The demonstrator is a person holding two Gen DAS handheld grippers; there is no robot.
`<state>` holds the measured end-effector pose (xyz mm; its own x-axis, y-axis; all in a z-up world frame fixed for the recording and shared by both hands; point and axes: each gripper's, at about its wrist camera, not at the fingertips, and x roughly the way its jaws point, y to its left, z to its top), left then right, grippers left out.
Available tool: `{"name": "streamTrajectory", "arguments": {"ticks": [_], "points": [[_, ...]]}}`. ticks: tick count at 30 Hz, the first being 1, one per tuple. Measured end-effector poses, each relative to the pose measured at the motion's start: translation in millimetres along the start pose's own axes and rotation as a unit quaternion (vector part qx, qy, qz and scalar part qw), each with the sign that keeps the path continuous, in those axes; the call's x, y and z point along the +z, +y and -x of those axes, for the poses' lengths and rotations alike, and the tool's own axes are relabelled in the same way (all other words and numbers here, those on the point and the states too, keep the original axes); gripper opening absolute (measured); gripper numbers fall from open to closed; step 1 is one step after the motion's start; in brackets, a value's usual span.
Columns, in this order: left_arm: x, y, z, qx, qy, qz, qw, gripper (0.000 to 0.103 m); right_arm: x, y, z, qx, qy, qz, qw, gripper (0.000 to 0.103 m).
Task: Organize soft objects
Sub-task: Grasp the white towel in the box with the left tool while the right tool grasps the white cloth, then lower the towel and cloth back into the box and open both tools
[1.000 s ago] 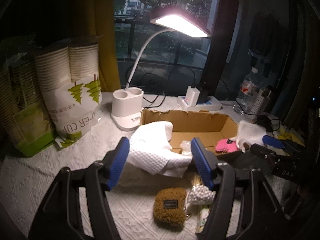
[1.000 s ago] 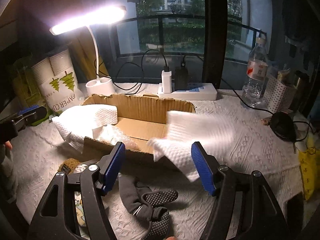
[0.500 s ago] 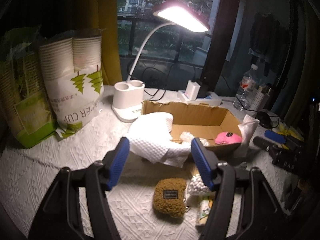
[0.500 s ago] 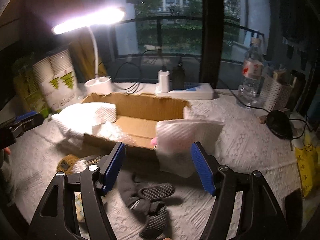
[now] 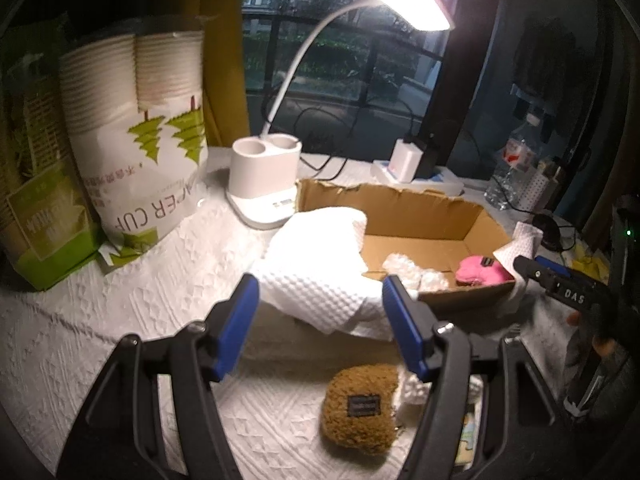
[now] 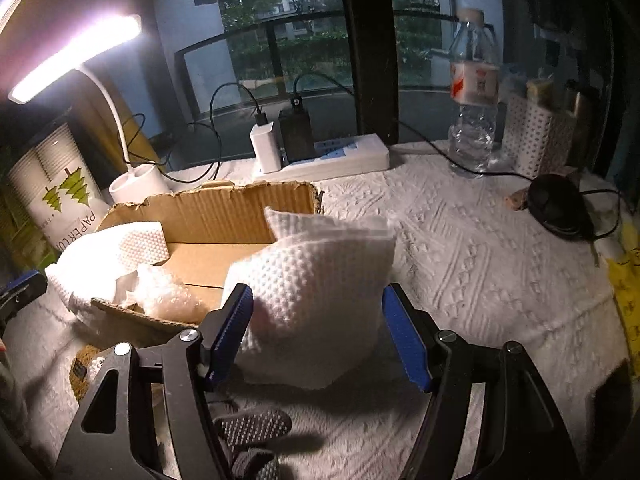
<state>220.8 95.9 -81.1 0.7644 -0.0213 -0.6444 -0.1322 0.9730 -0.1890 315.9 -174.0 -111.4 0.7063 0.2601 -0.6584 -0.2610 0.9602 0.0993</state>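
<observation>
A cardboard box (image 5: 400, 208) (image 6: 224, 216) holds bubble wrap (image 5: 412, 272) (image 6: 168, 292) and a pink soft item (image 5: 480, 272). One white waffle cloth (image 5: 320, 248) (image 6: 116, 248) hangs over its left corner. A second white waffle cloth (image 6: 320, 272) (image 5: 524, 240) drapes over the right corner. My right gripper (image 6: 316, 308) (image 5: 560, 280) faces that second cloth; its jaws are closing, the cloth between them but not pinched. My left gripper (image 5: 320, 292) stands open above a brown fuzzy pouch (image 5: 360, 408), holding nothing. Grey dotted socks (image 6: 248, 428) lie under the right gripper.
A white desk lamp (image 5: 264, 176) and bags of paper cups (image 5: 140, 140) stand at the back left. Behind the box are a power strip (image 6: 332, 156) with chargers, a water bottle (image 6: 474, 92) and a black object (image 6: 556, 204) with a cable. A white beaded item (image 5: 412, 388) lies by the pouch.
The second white cloth went from mid-air between the right fingers to draped on the box's right corner. Both grippers have sunk and come closer to the box.
</observation>
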Motion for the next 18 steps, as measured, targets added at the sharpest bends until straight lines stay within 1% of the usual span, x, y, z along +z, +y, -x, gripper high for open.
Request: {"name": "streamTrajectory", "arguments": {"ticks": [1,3,4,5,6,11,18], "points": [[0.5,1.2,-2.2,0.002,0.002,0.001,1.0000,0.066,-0.3,0.0,-0.8,0.006,0.000,-0.001,1.000,0.063],[1.9,3.2,-4.8,0.007,0.002,0.001,1.0000,0.066,-1.0,2.2,-0.2,0.007,-0.002,0.005,1.000,0.041],[3.6,4.0,-6.4,0.009,0.001,0.000,1.0000,0.066,-1.2,3.0,1.7,0.007,-0.005,0.009,1.000,0.035],[4.7,4.4,-8.1,0.011,0.001,-0.001,0.9999,0.066,-1.1,3.5,3.5,0.008,-0.008,0.010,1.000,0.025],[6.2,5.1,-10.7,0.015,0.001,-0.002,0.9999,0.066,-0.8,3.1,6.3,0.008,-0.013,0.010,1.000,0.018],[10.7,9.7,-27.1,0.034,0.014,-0.008,0.9993,0.066,3.5,-0.1,22.2,0.009,-0.038,0.006,0.999,0.009],[21.1,8.6,-41.3,0.040,0.019,-0.020,0.9988,0.066,24.0,10.9,43.2,0.026,-0.079,0.023,0.996,0.007]]}}
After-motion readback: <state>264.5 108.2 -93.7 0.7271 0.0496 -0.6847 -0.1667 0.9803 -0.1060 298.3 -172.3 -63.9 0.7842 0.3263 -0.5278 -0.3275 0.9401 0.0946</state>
